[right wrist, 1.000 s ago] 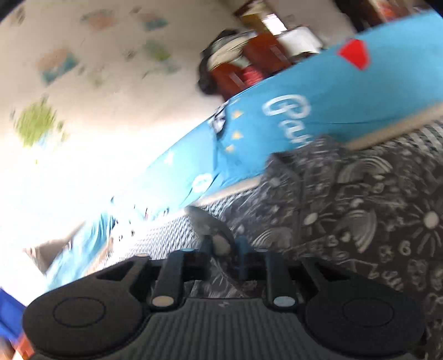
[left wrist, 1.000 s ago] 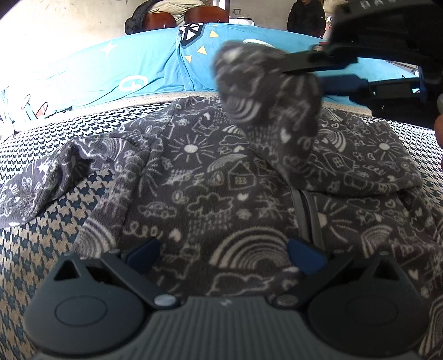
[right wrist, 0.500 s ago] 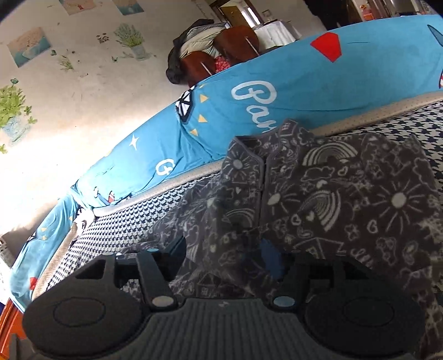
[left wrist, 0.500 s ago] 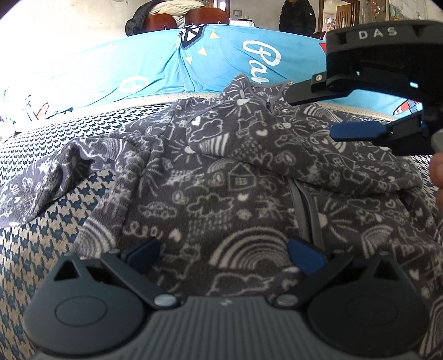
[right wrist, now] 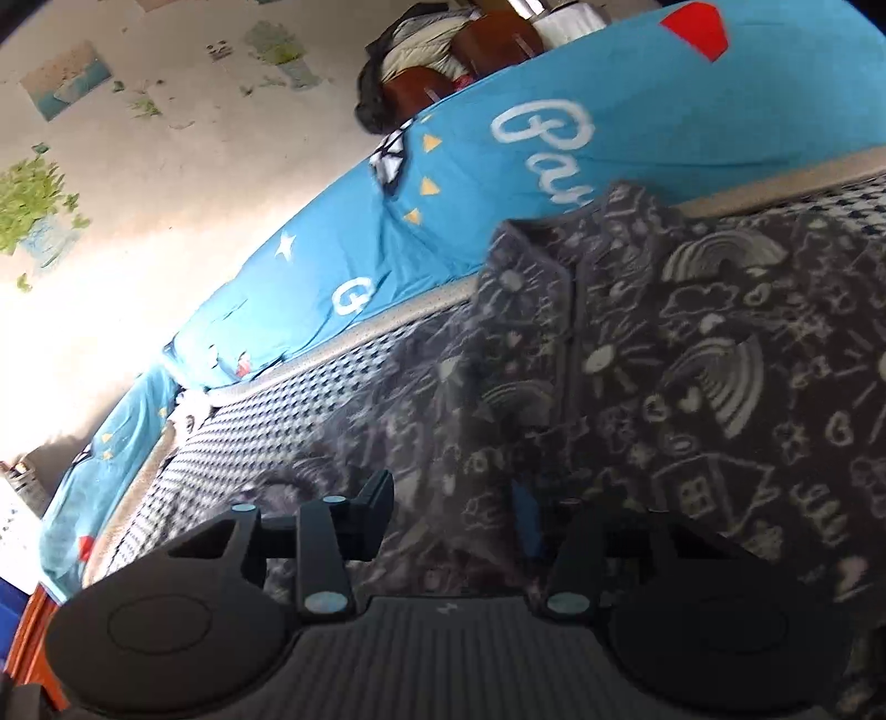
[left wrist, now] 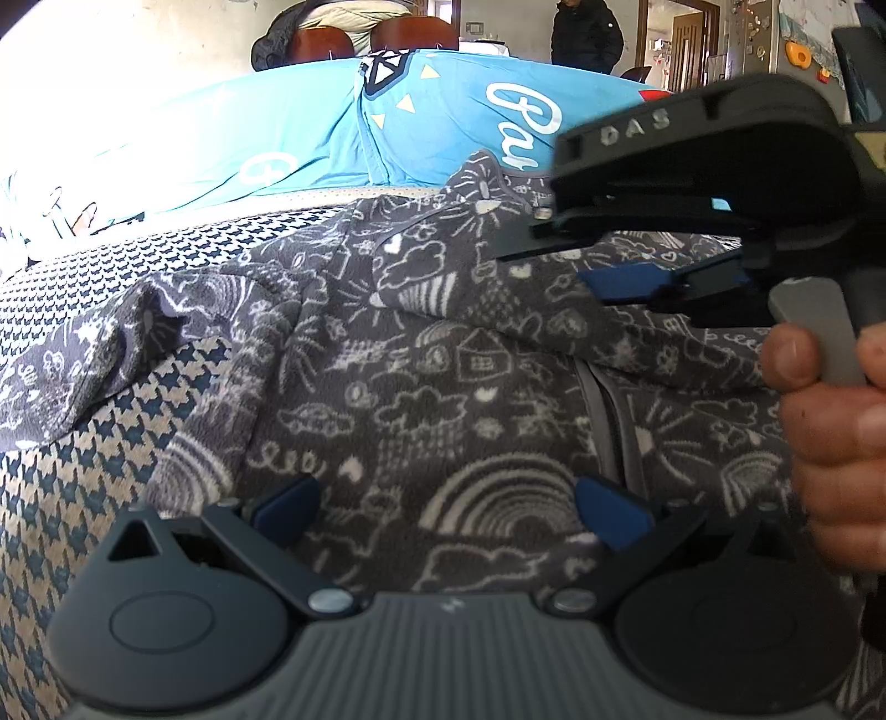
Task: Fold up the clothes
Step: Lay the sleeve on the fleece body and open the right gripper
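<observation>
A dark grey fleece garment (left wrist: 443,376) with white doodles lies spread on the houndstooth cover (left wrist: 99,443), its zip (left wrist: 603,421) facing up. A folded-over part rests across its far half, and one sleeve (left wrist: 83,354) trails off to the left. My left gripper (left wrist: 443,504) is open just above the garment's near edge, nothing pinched. My right gripper (left wrist: 548,266), held by a hand (left wrist: 830,421), hovers over the far right of the garment. Its jaws are closing, with fleece showing between the fingers (right wrist: 376,498) in the right wrist view, not pressed by the pads.
A bright blue quilt (left wrist: 432,122) with white lettering lies along the far edge of the cover. Behind it are brown chair backs (left wrist: 410,39) and a standing person in dark clothes (left wrist: 587,33). A wall with picture stickers (right wrist: 83,138) rises on the left.
The right gripper let go of the lifted bunch of fleece, which now lies flat across the garment. That gripper has sunk lower and closer. The left gripper has not moved.
</observation>
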### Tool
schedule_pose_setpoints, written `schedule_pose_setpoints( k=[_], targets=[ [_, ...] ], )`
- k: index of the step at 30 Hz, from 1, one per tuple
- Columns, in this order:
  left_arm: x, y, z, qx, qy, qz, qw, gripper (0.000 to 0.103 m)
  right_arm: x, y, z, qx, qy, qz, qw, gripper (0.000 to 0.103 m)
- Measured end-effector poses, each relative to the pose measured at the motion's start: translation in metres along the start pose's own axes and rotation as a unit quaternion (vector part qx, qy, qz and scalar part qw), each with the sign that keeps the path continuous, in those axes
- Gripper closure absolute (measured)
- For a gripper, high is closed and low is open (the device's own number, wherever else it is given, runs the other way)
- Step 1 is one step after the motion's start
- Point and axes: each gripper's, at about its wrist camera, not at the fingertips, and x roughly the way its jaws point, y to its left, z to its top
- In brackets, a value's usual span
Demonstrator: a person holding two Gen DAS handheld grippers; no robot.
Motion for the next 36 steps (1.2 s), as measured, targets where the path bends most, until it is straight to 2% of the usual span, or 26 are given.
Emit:
schedule_pose_setpoints(
  k=[3, 6, 8, 12, 19, 21, 23, 28, 36],
  targets=[
    [0.0, 0.0, 0.0, 0.0, -0.001, 0.0, 1.0, 0.0, 0.001, 0.015, -0.003, -0.036, 0.035, 0.044, 0.998, 0.057],
    [-0.001, -0.001, 0.0, 0.001, -0.001, 0.001, 1.0, 0.0, 0.003, 0.018, -0.006, -0.032, 0.063, 0.064, 0.995, 0.057],
    [-0.001, -0.002, -0.001, 0.001, -0.002, 0.002, 1.0, 0.0, 0.003, 0.019, -0.009, -0.034, 0.077, 0.062, 0.995, 0.057],
    [-0.001, -0.003, -0.001, 0.003, -0.003, 0.005, 1.0, 0.0, -0.002, 0.016, -0.009, -0.023, 0.079, 0.045, 0.996, 0.056],
    [-0.002, -0.003, -0.004, 0.004, -0.009, 0.004, 0.9999, 0.0, -0.03, 0.012, -0.006, -0.005, 0.033, -0.029, 0.999, 0.055],
    [-0.002, -0.002, -0.004, 0.004, -0.011, 0.004, 0.9999, 0.0, -0.04, 0.011, -0.009, -0.005, 0.015, -0.066, 0.998, 0.048],
    [-0.002, -0.002, -0.004, 0.004, -0.012, 0.004, 0.9999, 0.0, -0.05, 0.01, -0.012, -0.002, -0.004, -0.101, 0.995, 0.047],
    [-0.002, -0.002, -0.004, 0.005, -0.014, 0.003, 0.9999, 0.0, -0.072, 0.002, -0.021, 0.033, -0.037, -0.157, 0.986, 0.039],
    [0.0, 0.001, -0.006, 0.006, -0.016, 0.001, 0.9999, 0.0, -0.1, -0.001, -0.035, 0.046, -0.062, -0.175, 0.981, 0.035]
  ],
)
